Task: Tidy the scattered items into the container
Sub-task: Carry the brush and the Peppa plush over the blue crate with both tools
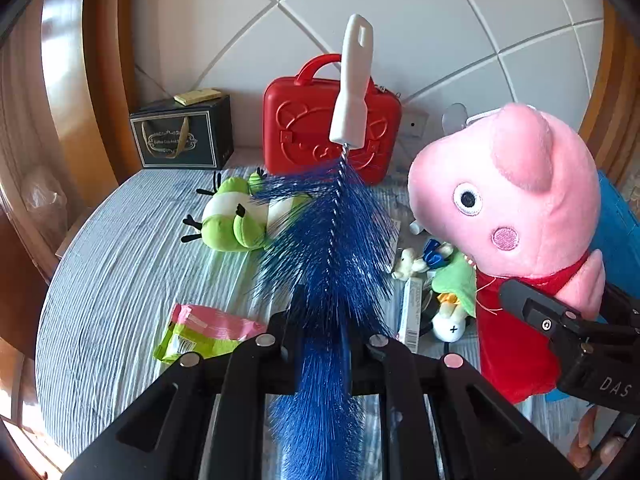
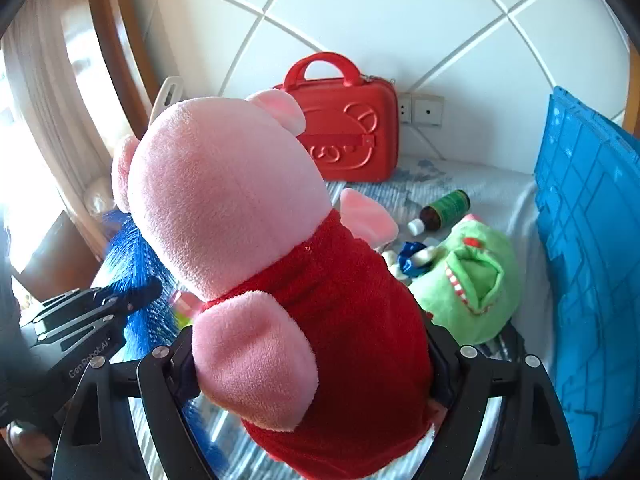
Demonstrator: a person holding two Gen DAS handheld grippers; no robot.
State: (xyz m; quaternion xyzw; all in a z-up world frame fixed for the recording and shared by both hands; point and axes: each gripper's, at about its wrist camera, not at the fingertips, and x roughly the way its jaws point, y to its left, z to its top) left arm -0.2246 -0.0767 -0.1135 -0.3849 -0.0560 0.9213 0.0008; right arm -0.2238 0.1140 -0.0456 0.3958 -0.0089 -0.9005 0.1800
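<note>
The left gripper (image 1: 320, 344) had its jaws pinched tight on the blue bristles of a bottle brush (image 1: 332, 248), whose white handle rose up and away from the jaws, in front of the red case (image 1: 304, 128). To the right of the brush, the right gripper (image 2: 312, 364) had its jaws spread wide around the red body of a pink pig plush (image 2: 240, 208), pressing it on both sides and holding it above the bed (image 1: 112, 264).

On the striped bed cover, left of the red case and nearer than it, lay a pink and green packet (image 1: 200, 332). Farther on, just in front of the red case, lay a green and white plush (image 1: 236, 216). Right of the red case and nearer than it sat a small heap: a green monster plush (image 2: 472, 280), a blue and white toy (image 2: 412, 260) and a brown bottle (image 2: 444, 208) on its side with a white cap.

The blue crate (image 2: 588, 264) stood well to the right of the red case, at the bed's edge. A dark gift box (image 1: 180, 136) stood left of the red case, both at the white padded headboard (image 1: 440, 32).
</note>
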